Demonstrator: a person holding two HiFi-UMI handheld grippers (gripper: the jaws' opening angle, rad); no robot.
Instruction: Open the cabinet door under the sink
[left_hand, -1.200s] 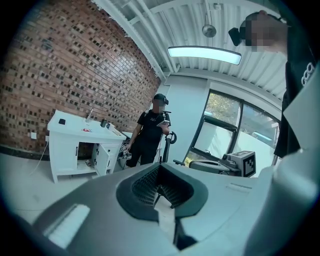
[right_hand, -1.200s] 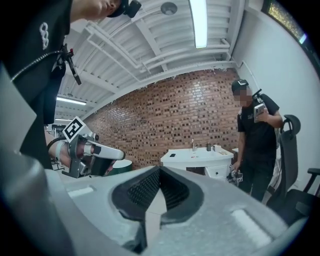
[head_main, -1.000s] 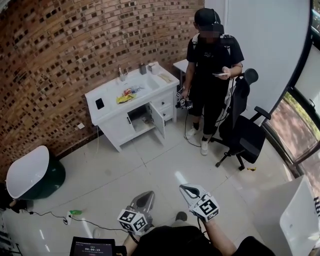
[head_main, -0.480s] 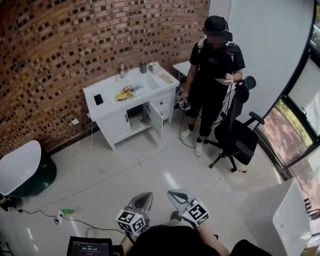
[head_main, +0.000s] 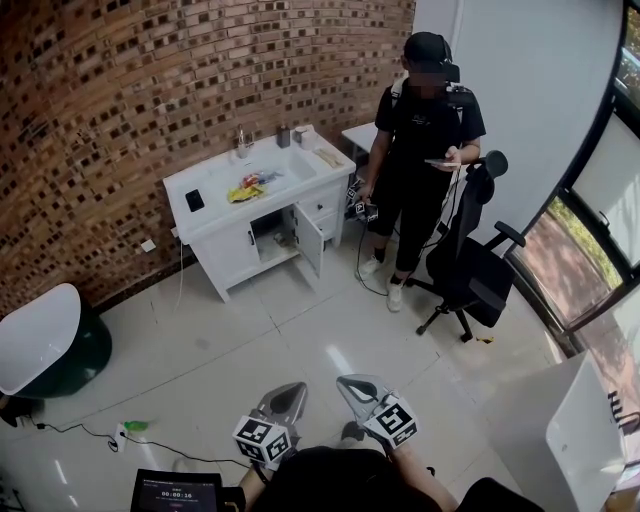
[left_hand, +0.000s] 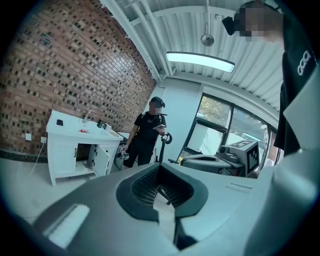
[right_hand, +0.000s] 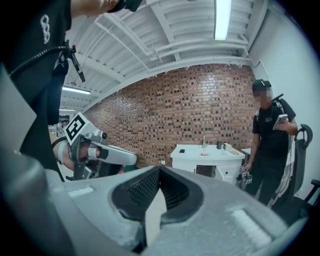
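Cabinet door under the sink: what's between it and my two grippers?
Nothing. In the head view only bare floor tiles lie between the cabinet door, the left gripper and the right gripper.

— How many grippers are seen?
— Two are counted: the left gripper and the right gripper.
— What else is counted?
— One sink cabinet, one cabinet door, one office chair and one standing person are seen.

Sink cabinet far, against brick wall; its door swung out nearward. Person just right of cabinet, chair right of person. Left gripper and right gripper near, side by side.
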